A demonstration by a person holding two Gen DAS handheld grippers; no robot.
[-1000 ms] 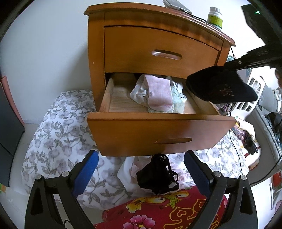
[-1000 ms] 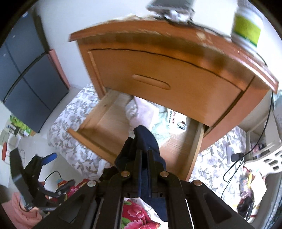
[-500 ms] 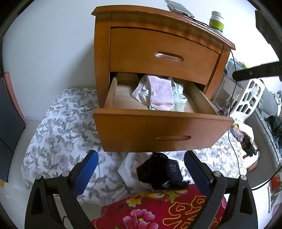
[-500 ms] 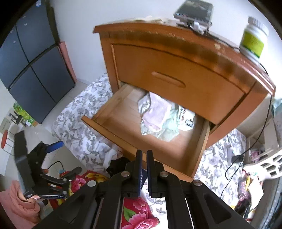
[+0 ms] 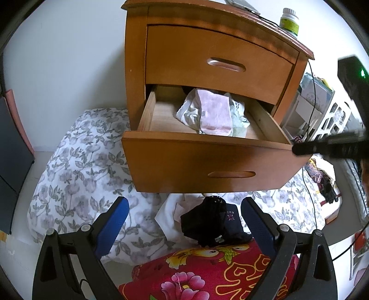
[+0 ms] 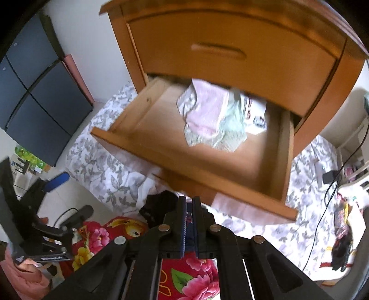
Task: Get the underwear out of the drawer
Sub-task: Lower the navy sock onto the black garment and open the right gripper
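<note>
The nightstand's lower drawer (image 5: pixel 207 159) is pulled out. A pink piece of underwear (image 5: pixel 215 115) lies inside on white and pale green ones; the right wrist view shows the same heap (image 6: pixel 207 115) in the drawer (image 6: pixel 184 166). Dark underwear (image 5: pixel 207 221) lies piled on the bedding below the drawer, also visible as a black heap (image 6: pixel 159 203). My left gripper (image 5: pixel 184 214) is open, low in front of that pile, holding nothing. My right gripper (image 6: pixel 189 203) is shut and empty; its dark finger (image 5: pixel 322 148) hovers by the drawer's front right corner.
The upper drawer (image 5: pixel 219 64) is closed. A bottle (image 5: pixel 289 22) and a phone stand on top of the nightstand. Floral bedding (image 5: pixel 80 161) and a red flowered blanket (image 5: pixel 207 272) cover the floor. Cables and a white rack (image 5: pixel 322 110) are to the right.
The right gripper let go of the dark underwear, which now lies on the pile under the drawer. It then came down, empty, to the drawer's front right corner. The left gripper stayed open.
</note>
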